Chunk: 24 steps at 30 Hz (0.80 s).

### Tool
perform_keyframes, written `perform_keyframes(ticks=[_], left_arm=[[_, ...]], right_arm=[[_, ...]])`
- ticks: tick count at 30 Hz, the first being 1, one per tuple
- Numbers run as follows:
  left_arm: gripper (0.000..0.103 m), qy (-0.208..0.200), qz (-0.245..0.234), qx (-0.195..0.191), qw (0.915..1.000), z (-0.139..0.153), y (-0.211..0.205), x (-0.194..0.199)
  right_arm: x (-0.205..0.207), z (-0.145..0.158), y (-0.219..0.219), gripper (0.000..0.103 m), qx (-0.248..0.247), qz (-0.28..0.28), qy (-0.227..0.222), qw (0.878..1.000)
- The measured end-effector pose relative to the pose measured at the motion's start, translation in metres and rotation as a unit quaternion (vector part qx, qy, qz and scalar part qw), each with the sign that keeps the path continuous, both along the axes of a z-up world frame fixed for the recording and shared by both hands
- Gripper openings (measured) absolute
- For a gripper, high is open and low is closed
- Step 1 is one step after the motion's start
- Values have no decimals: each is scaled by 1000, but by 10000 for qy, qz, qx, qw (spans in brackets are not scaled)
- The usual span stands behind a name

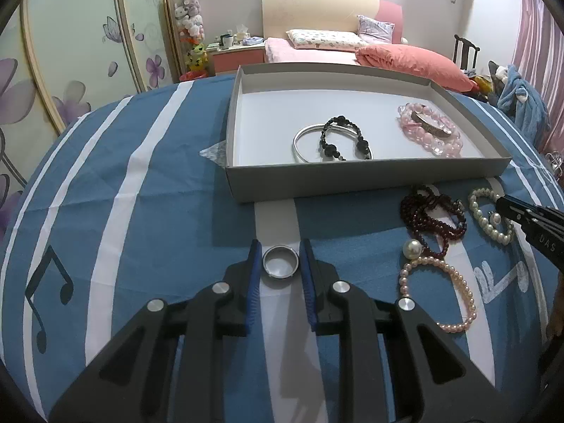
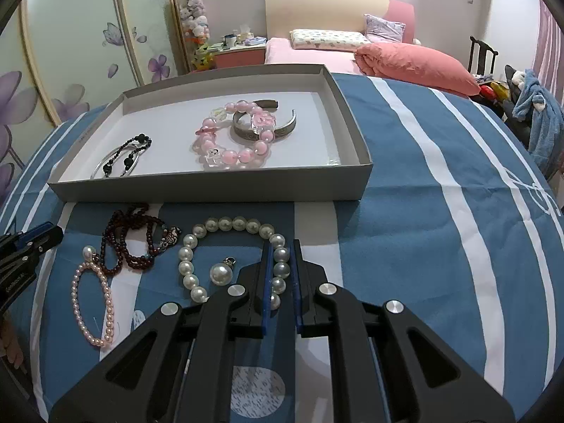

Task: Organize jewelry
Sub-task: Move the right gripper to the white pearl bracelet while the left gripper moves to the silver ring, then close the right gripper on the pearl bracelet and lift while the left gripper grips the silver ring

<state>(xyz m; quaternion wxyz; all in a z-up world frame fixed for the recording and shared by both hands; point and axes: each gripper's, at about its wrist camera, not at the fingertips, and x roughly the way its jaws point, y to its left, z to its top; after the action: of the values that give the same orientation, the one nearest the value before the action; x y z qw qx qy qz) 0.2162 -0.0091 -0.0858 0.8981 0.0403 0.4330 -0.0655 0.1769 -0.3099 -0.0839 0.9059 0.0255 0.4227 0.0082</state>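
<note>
Surface: a desk under a blue cloth (image 1: pixel 148 190) with white stripes and music-note print.
Box: a shallow grey cardboard box (image 1: pixel 366 179) lies at the far side of the cloth, open at the top.
In the box, left: a plain silver bangle (image 1: pixel 299 144) with a black bead bracelet (image 1: pixel 331 141) lying across it.
In the box, right: a pink bead bracelet (image 2: pixel 229 155) draped over an open engraved metal cuff (image 2: pixel 282 128).
Left gripper: the left gripper (image 1: pixel 281 252) is down at the cloth, its blue pads narrowed on either side of a silver ring (image 1: pixel 281 261); both pads sit right at the ring's rim, though whether they press it cannot be told.
Ring: on a white stripe, near of the box and left of the loose jewellery.
Right gripper: the right gripper (image 2: pixel 281 252) is clamped on the right side of a white pearl bracelet (image 2: pixel 225 225), one run of beads caught between its blue pads.
Pearl bracelet: on the cloth just near of the box, with a large pearl pendant (image 2: pixel 221 273) inside its loop.
Other loose pieces: a dark red bead string (image 2: pixel 134 243) left of the pearl bracelet, and a pink pearl strand (image 2: pixel 105 299) nearer and further left, ending in one big pearl.
</note>
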Motion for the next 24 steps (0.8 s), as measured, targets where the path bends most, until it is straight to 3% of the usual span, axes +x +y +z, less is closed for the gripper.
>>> perform_keyframes(ticks=[24], left_arm=[[22, -3, 3, 34, 10000, -1, -2, 0]], right_arm=[[2, -1, -3, 11, 83, -29, 3, 10000]])
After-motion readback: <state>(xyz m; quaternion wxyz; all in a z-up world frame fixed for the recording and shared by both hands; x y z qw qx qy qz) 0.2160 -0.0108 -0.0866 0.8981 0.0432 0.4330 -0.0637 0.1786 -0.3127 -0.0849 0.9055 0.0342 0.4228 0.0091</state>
